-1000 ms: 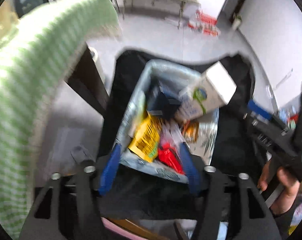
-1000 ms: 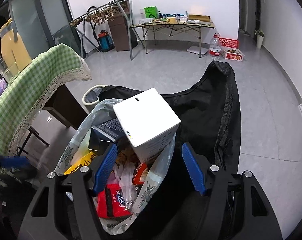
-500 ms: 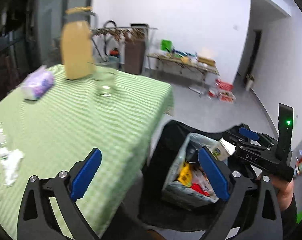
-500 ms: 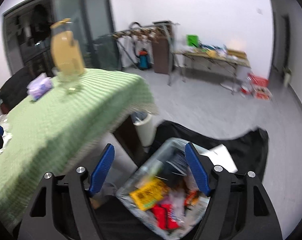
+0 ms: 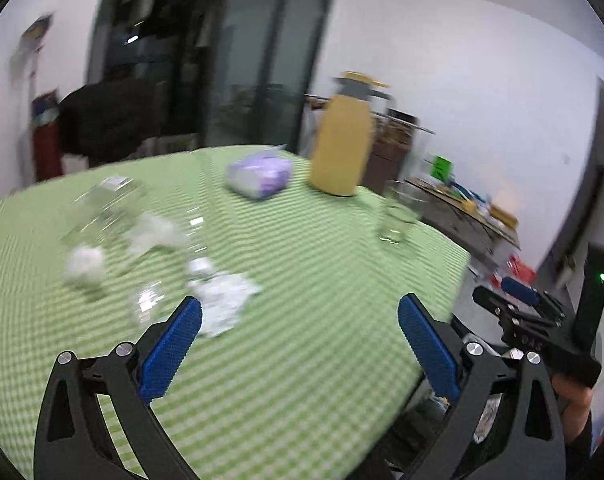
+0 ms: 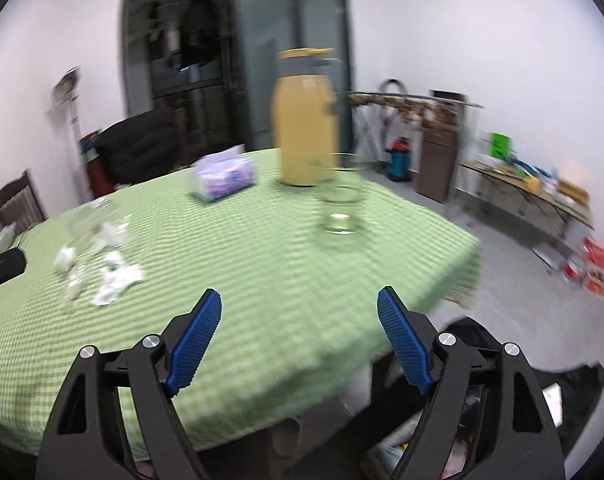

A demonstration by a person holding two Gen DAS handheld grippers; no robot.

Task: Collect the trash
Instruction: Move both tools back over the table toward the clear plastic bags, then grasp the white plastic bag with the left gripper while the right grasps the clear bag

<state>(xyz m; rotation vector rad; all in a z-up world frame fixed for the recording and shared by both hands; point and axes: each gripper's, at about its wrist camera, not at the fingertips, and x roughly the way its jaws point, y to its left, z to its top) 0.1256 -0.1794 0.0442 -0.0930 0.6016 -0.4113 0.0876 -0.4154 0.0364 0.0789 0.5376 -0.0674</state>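
Left wrist view, left gripper (image 5: pixel 299 320) fingers wide apart, empty, above green tablecloth (image 5: pixel 302 360)

A desk (image 6: pixel 261 280) covered by a green checked cloth is seen. At its far side a tall yellow jug (image 6: pixel 305 120) is stood upright, with a purple tissue pack (image 6: pixel 225 178) to its left and an empty clear glass (image 6: pixel 341 210) nearer, to its right. Beyond the desk, dark glazed doors (image 6: pixel 237 68) are set in the far wall. At the far right, a cluttered folding table (image 6: pixel 530 196) is placed by the white wall.
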